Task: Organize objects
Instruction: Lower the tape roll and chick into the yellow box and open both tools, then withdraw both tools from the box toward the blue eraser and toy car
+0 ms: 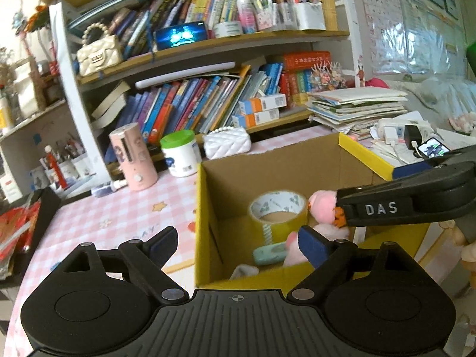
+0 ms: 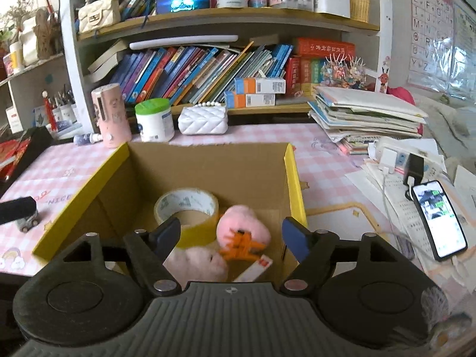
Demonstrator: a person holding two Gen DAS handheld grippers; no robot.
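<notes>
A yellow-rimmed cardboard box stood open on the pink checked table, and inside it lay the things already gathered: a pink plush toy with an orange hair clip resting on it, a roll of yellow tape just beside the toy toward the box's far wall, and a small mint-green item near the tape. The right gripper hung over the box's near edge, angled down into it, its fingers apart and clear of the toy below them, with nothing clamped between. The left gripper hovered over the box's left wall, also tilted downward, its fingers spread wide and empty. The plush looked light and soft, likely to squash under a pinch, so its fuller body would give the surest hold; the clip seemed stiff, small and slippery, best taken across its spine; the tape roll appeared rigid and easy to grip through its rim. Beyond the box, against the bookshelf, a pink cylinder, a green-lidded tub and a white quilted purse still waited on the table.
</notes>
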